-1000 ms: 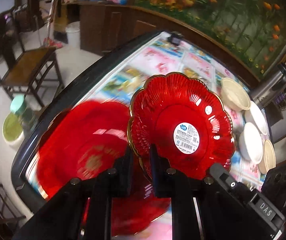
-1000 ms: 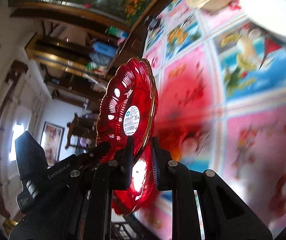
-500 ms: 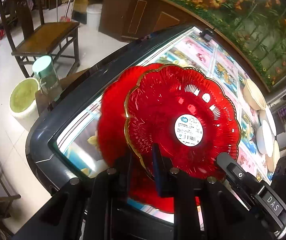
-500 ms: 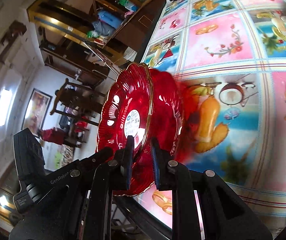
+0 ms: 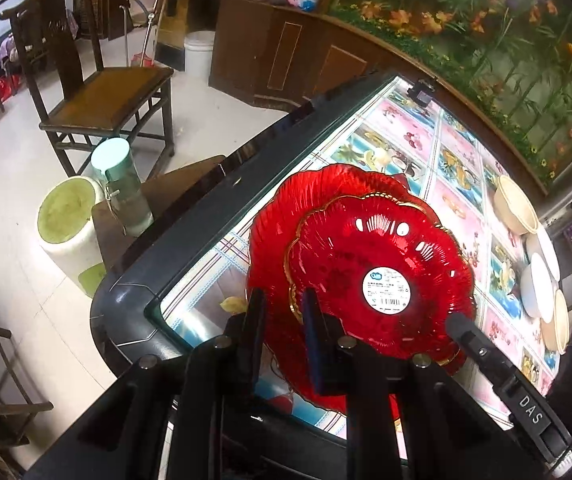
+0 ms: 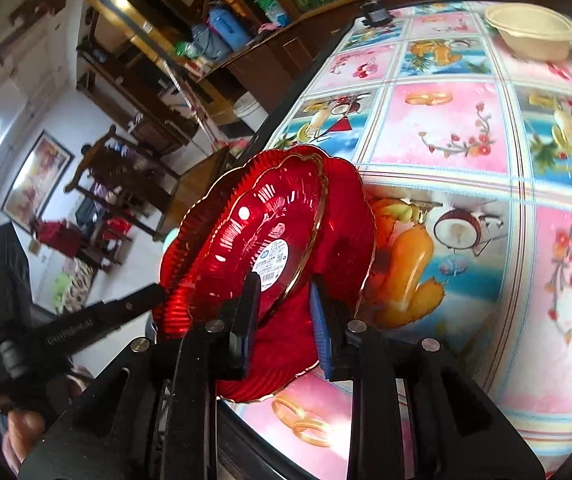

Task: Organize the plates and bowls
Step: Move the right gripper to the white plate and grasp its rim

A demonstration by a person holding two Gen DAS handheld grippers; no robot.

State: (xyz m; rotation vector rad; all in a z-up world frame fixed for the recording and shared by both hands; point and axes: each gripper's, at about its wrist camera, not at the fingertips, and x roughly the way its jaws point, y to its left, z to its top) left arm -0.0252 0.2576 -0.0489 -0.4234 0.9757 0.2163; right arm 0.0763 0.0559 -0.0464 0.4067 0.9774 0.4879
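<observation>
Glossy, ribbed translucent red plates (image 5: 366, 248) lie on a shiny, smooth printed tablecloth (image 6: 446, 128).

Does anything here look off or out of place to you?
Nothing broken or spilled. The odd bit: the smaller red plate sits off-centre on the bigger red plate, which juts past the table edge. A barcode sticker is still on the smaller one.
</observation>
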